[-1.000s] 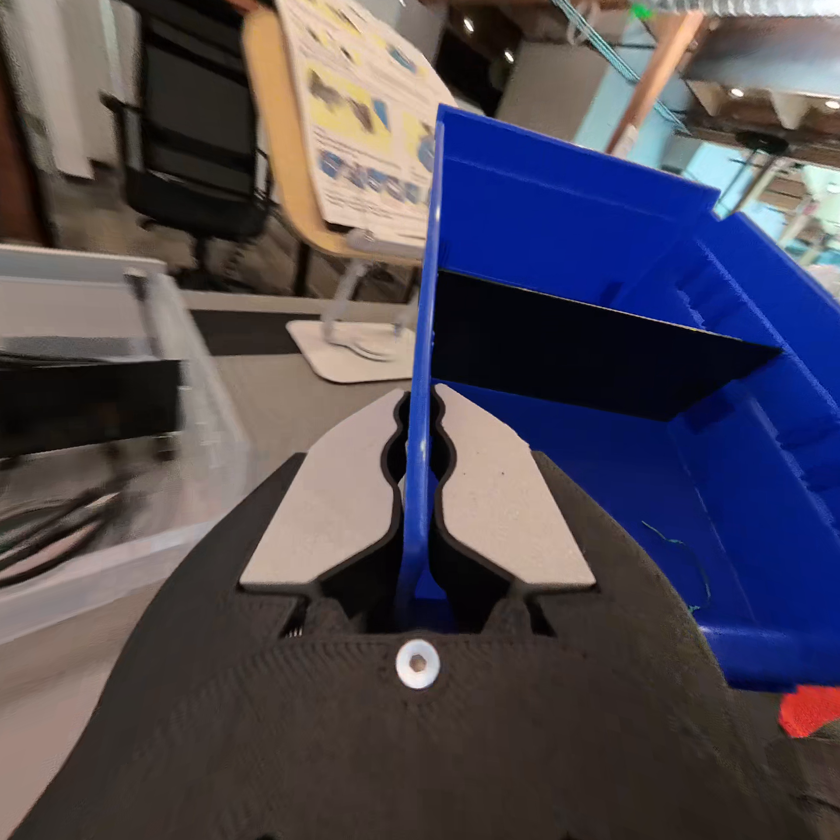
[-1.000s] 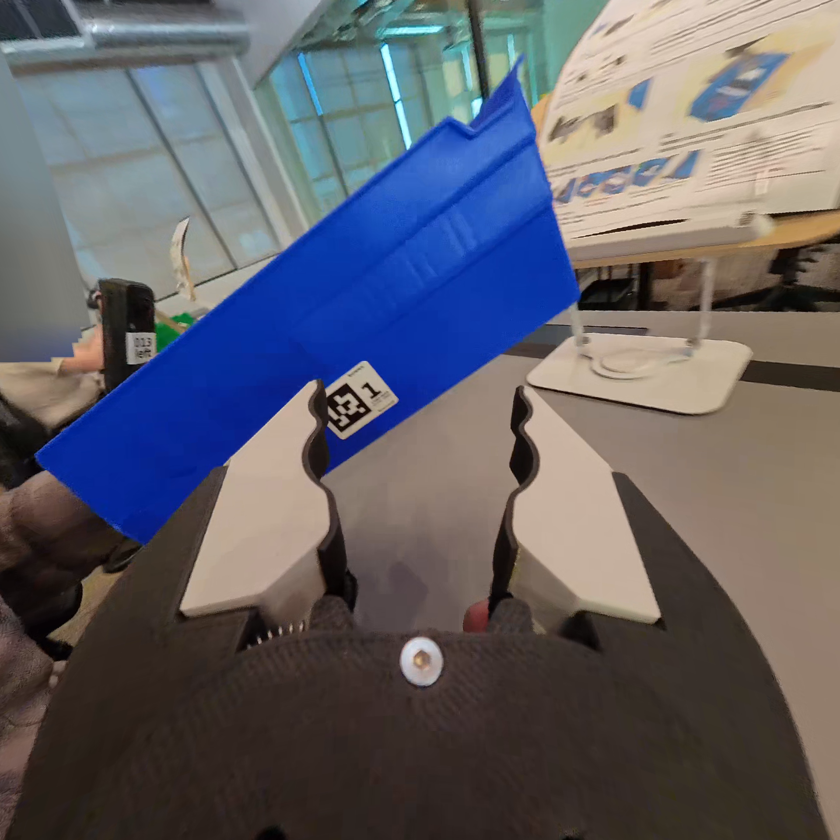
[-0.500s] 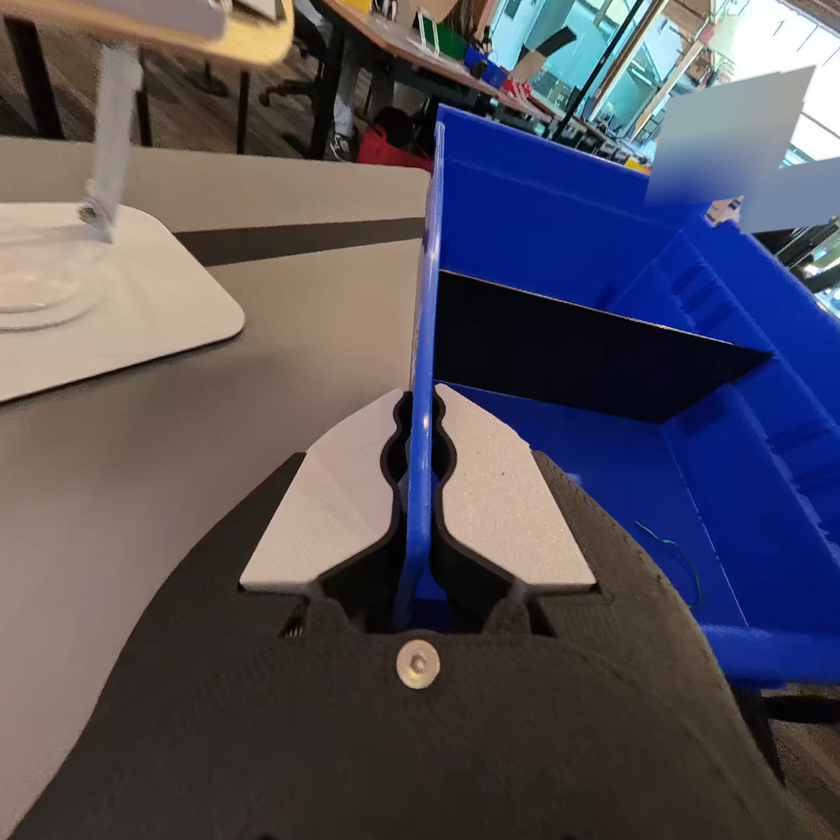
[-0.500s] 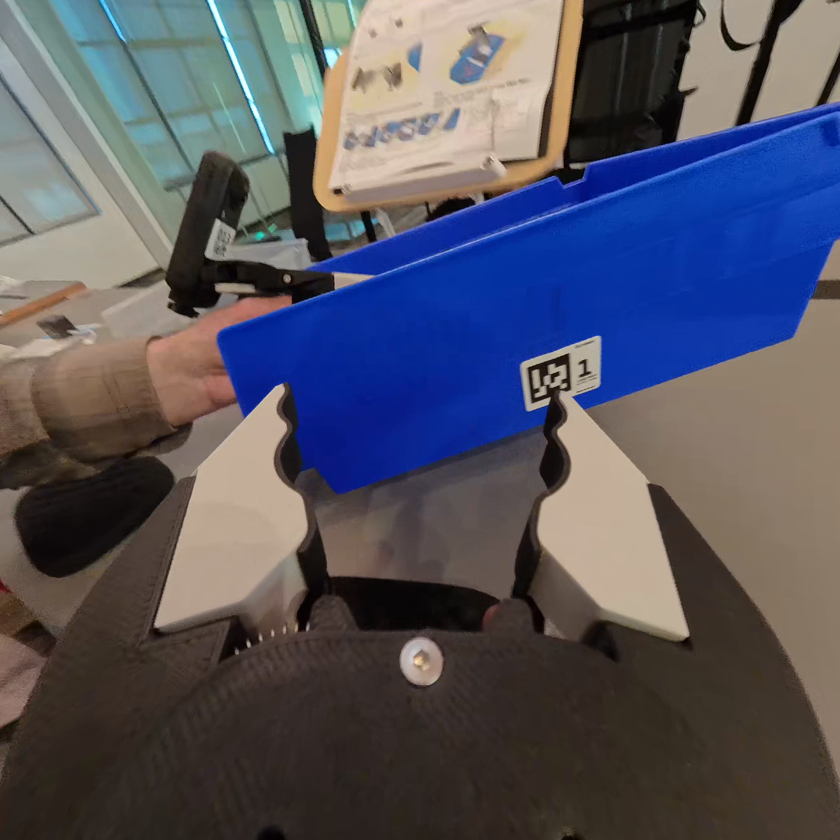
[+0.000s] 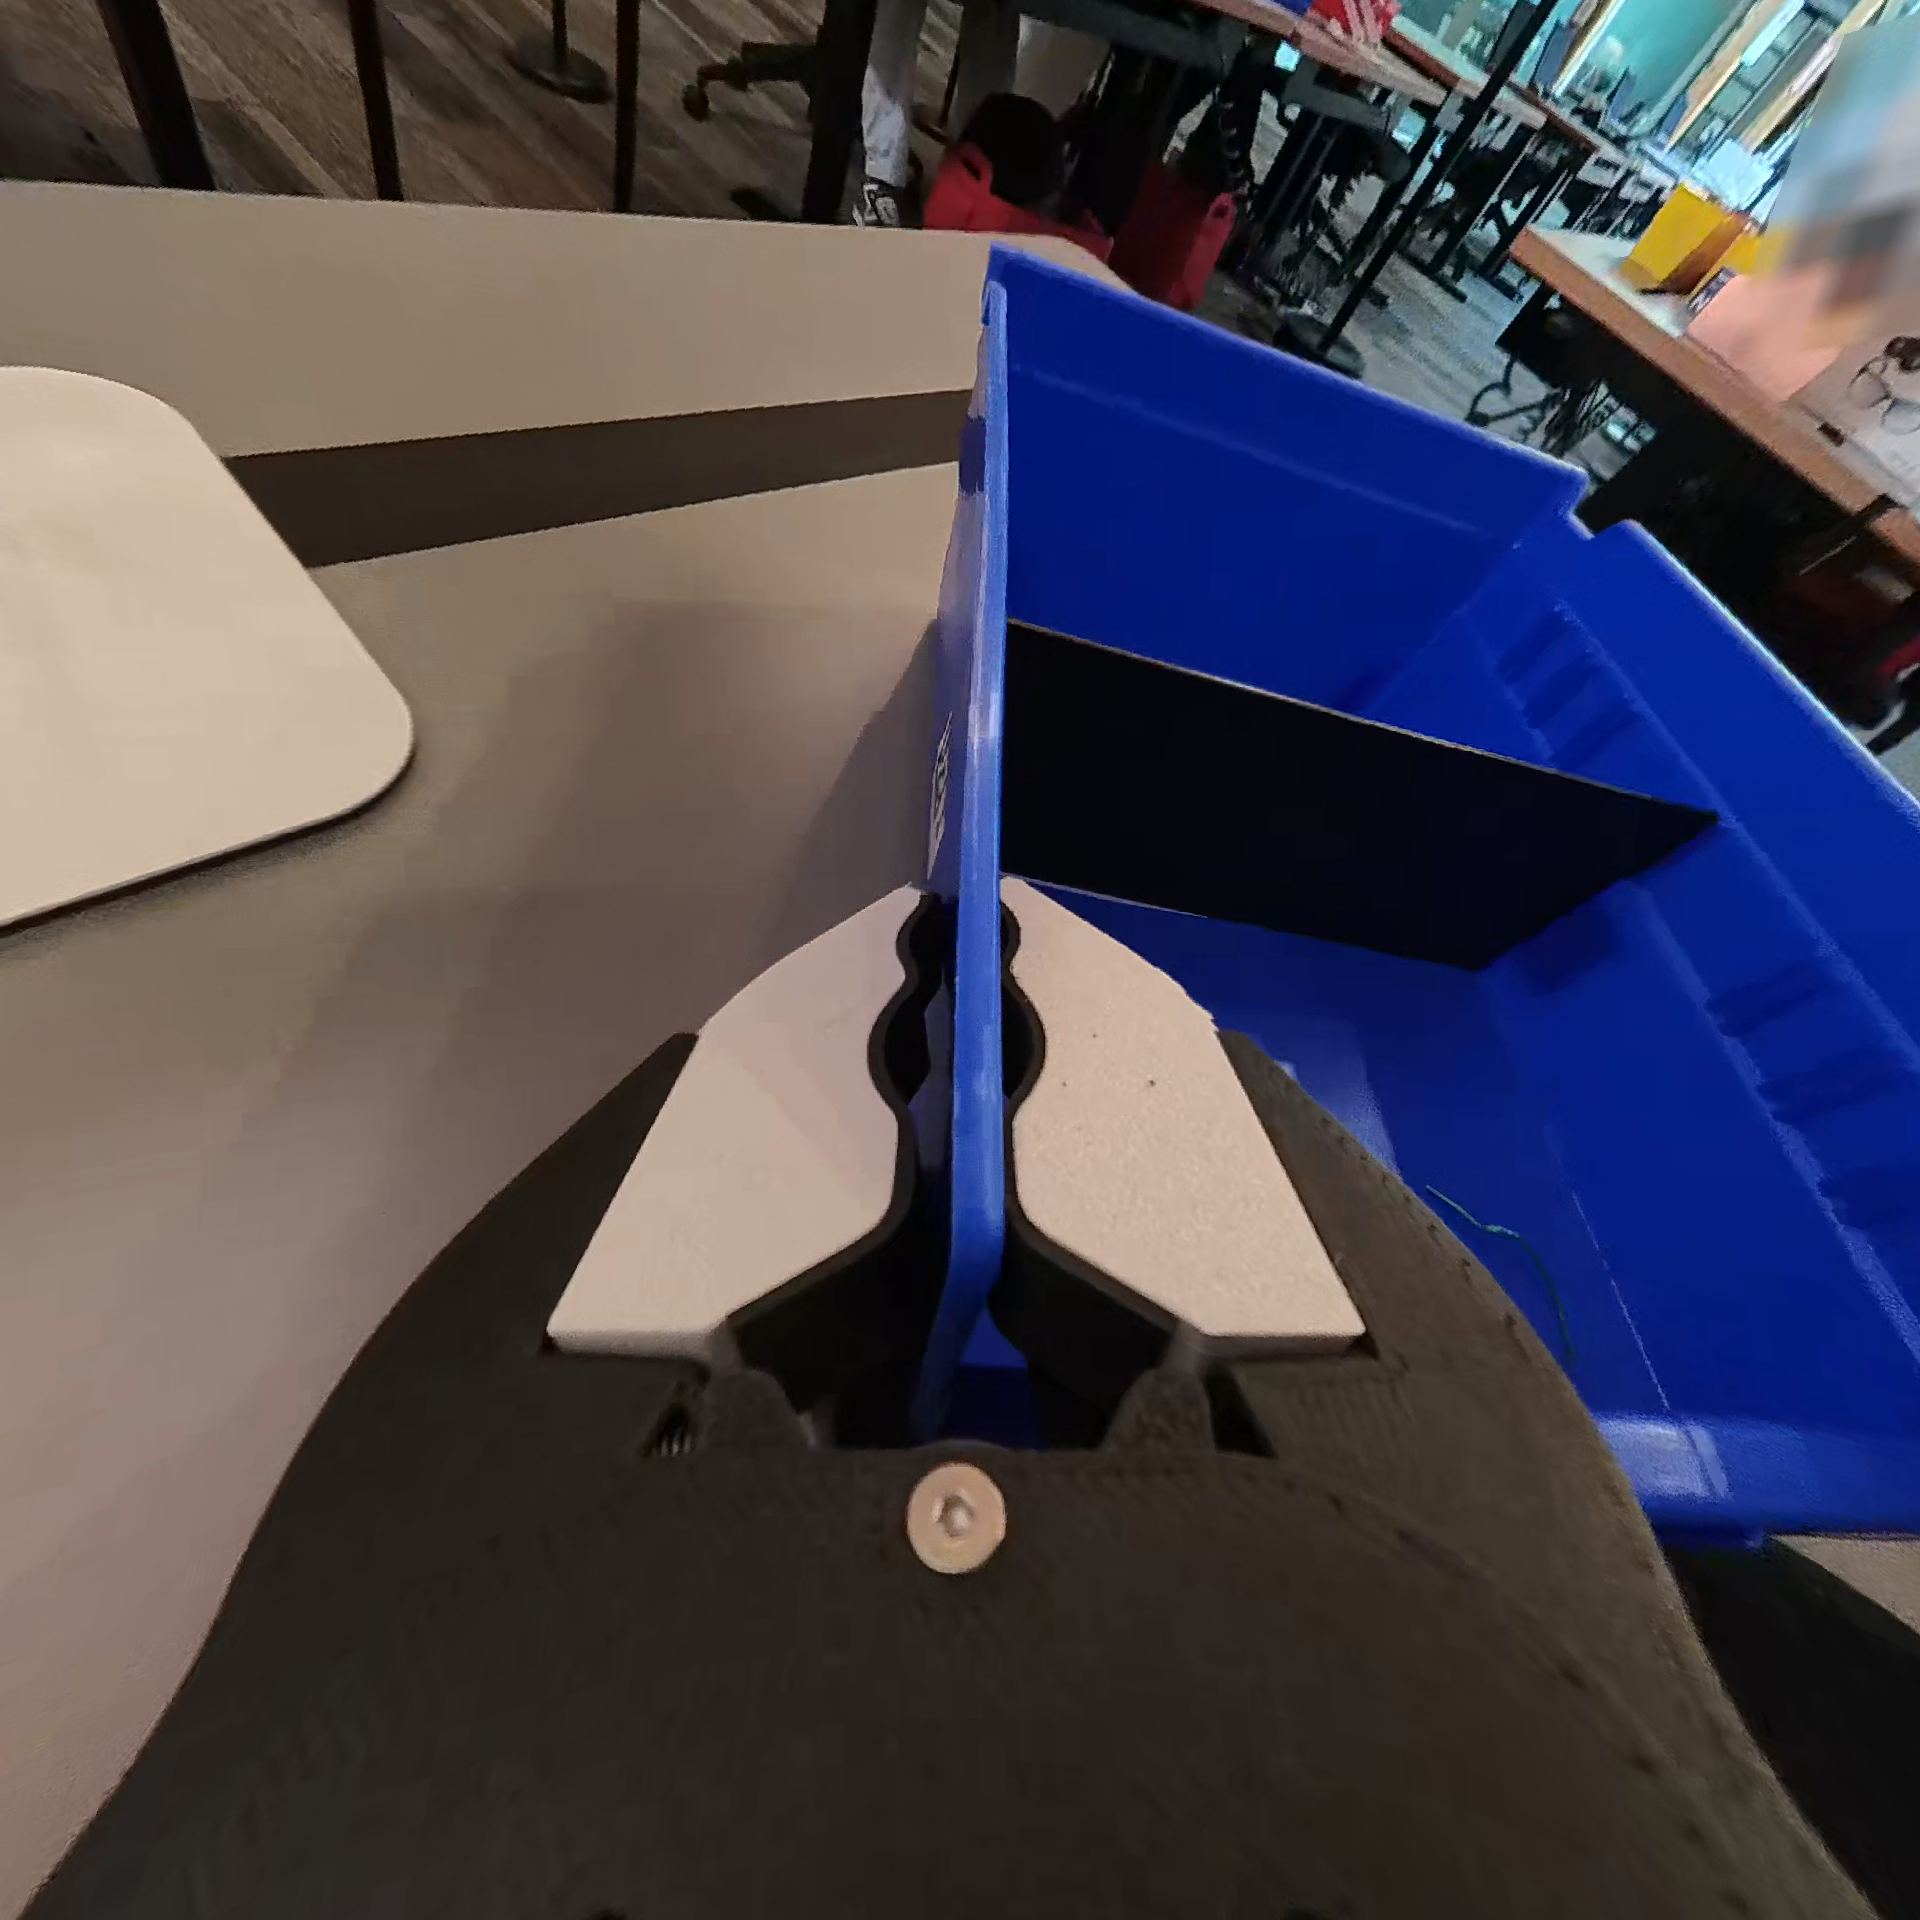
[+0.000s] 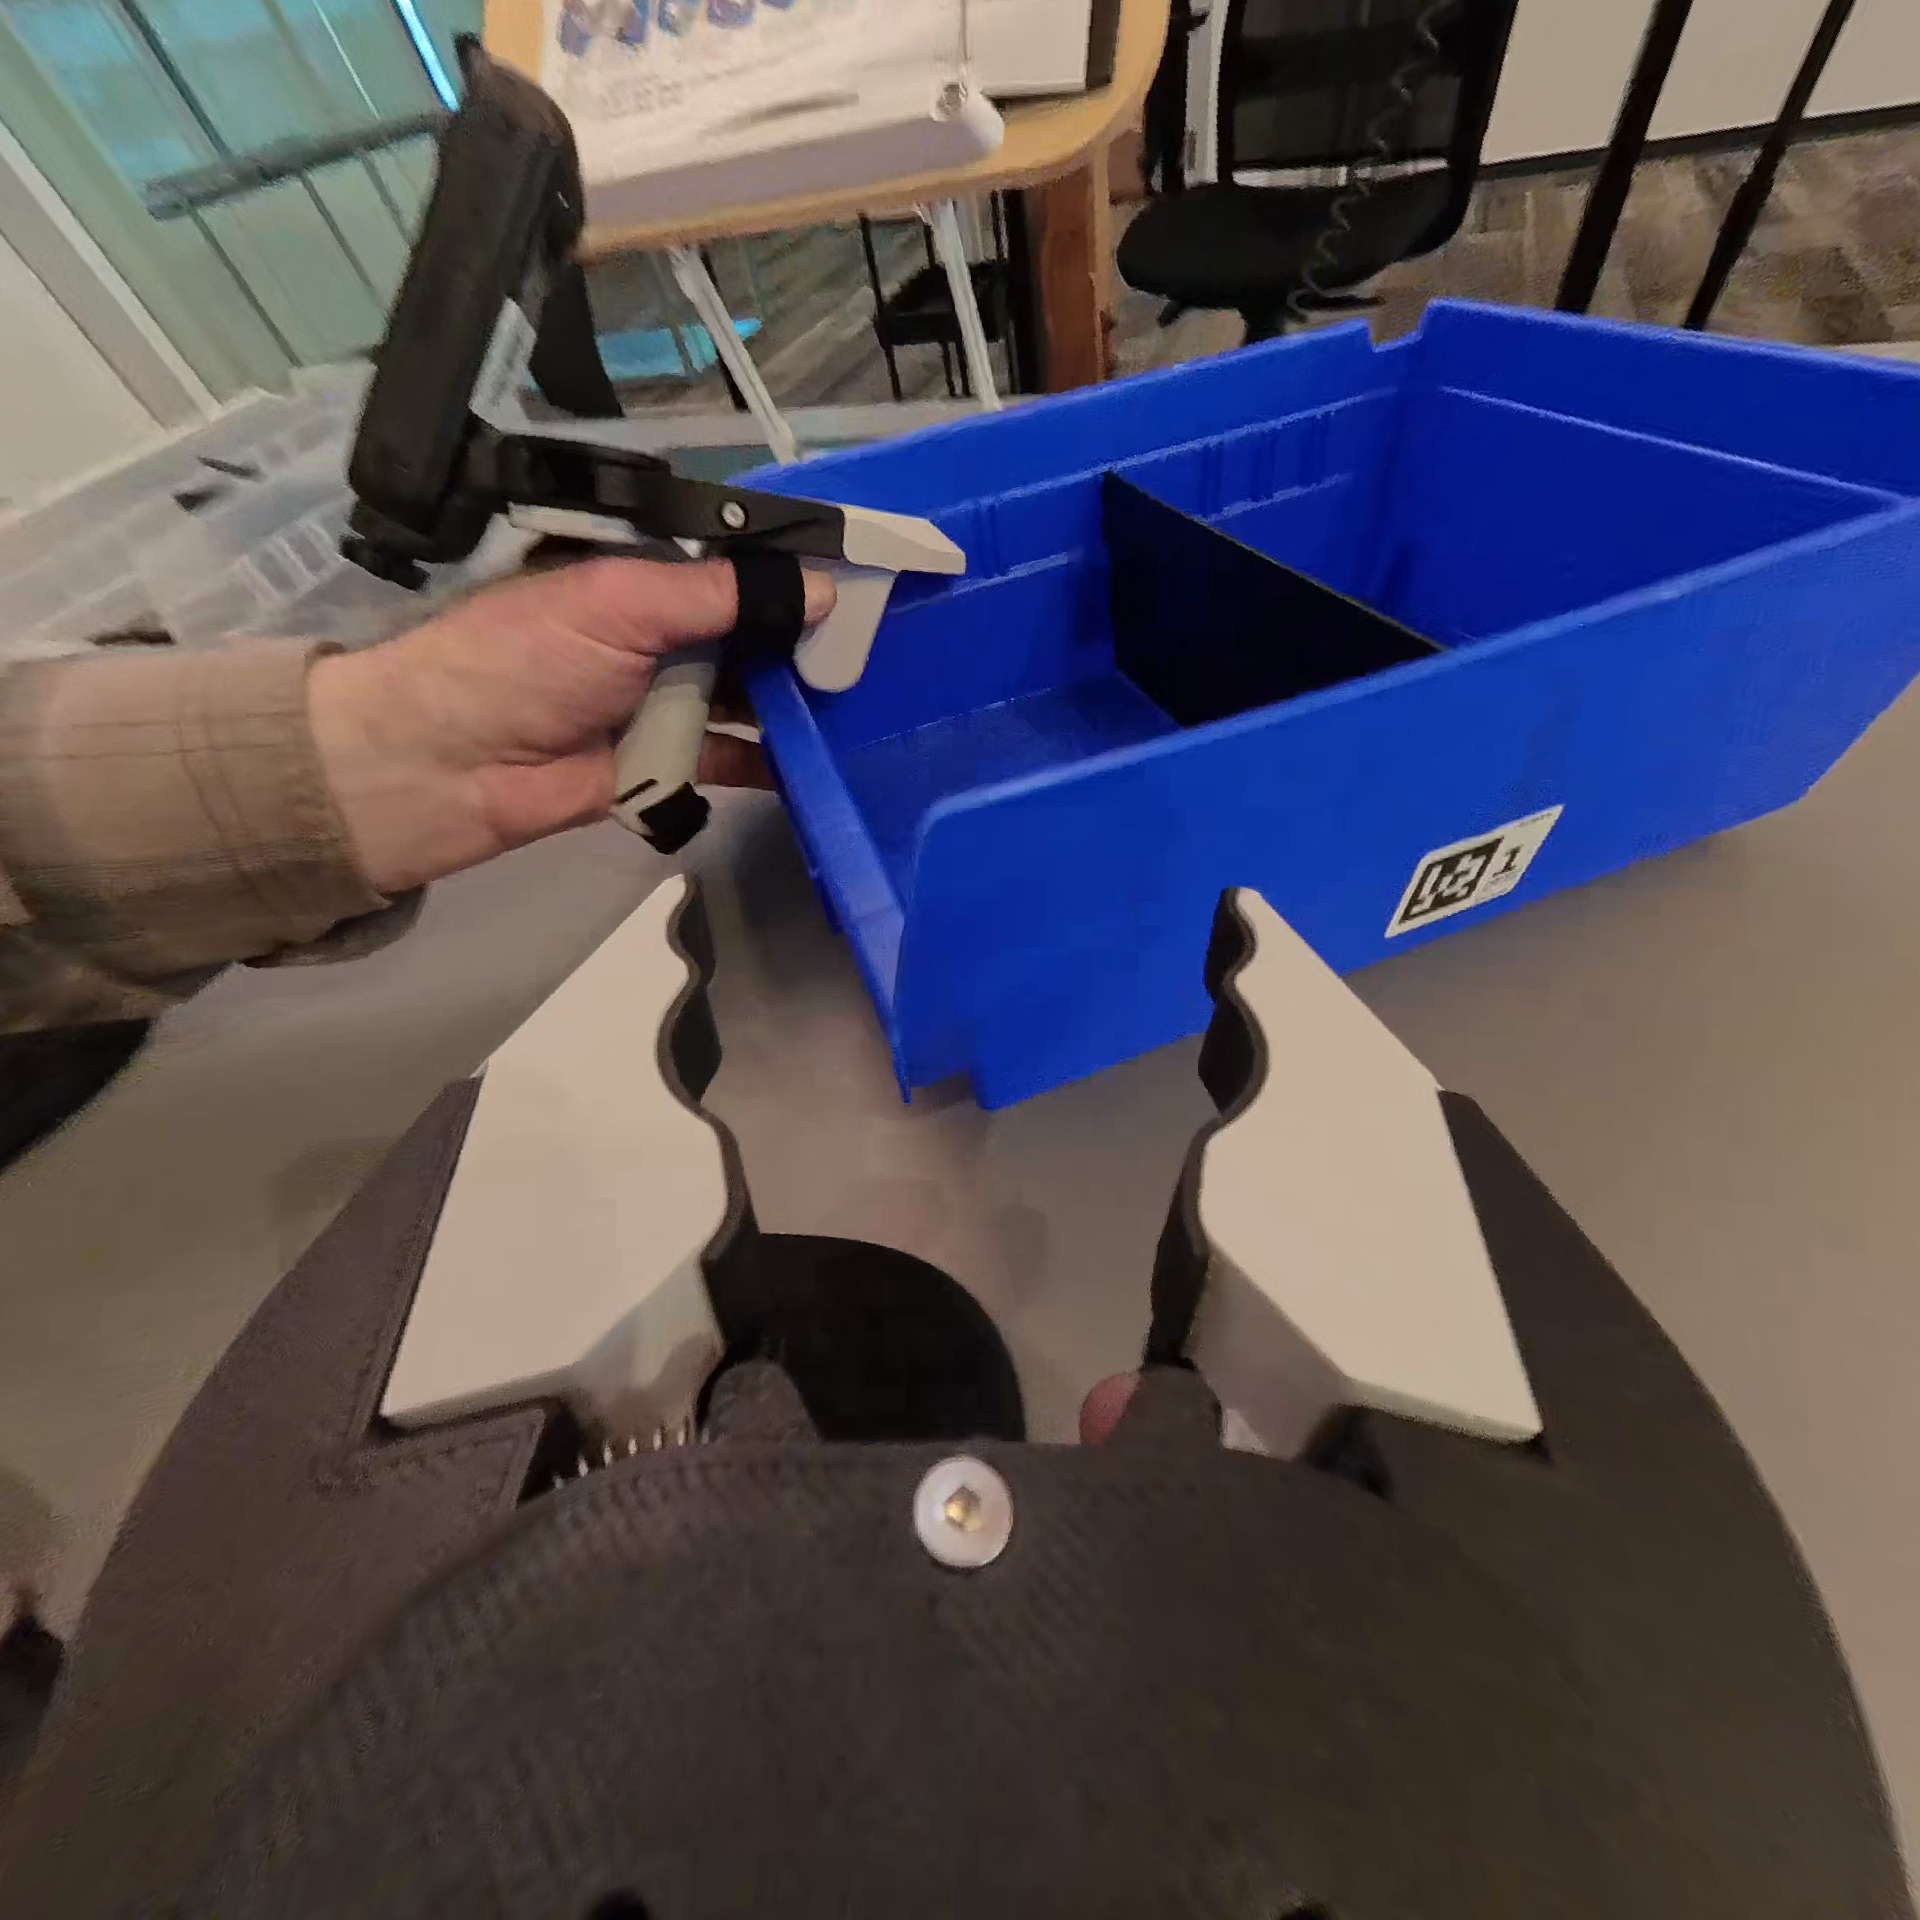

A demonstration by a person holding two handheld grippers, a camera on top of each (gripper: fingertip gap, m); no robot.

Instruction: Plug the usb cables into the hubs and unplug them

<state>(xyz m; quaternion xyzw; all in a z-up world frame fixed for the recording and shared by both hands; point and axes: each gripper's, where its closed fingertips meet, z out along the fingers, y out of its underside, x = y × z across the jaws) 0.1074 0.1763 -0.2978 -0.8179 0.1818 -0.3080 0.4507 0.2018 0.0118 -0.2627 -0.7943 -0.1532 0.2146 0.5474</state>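
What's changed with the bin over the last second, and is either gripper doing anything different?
The blue bin was tilted up in the air a second ago; it has come down and now sits level on the table. The left gripper stays clamped on its side wall. The right gripper stays open and empty.

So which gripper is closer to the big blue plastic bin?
Left. The left gripper is shut on a side wall of the blue plastic bin. The right gripper is open, off the bin, just short of its near corner.
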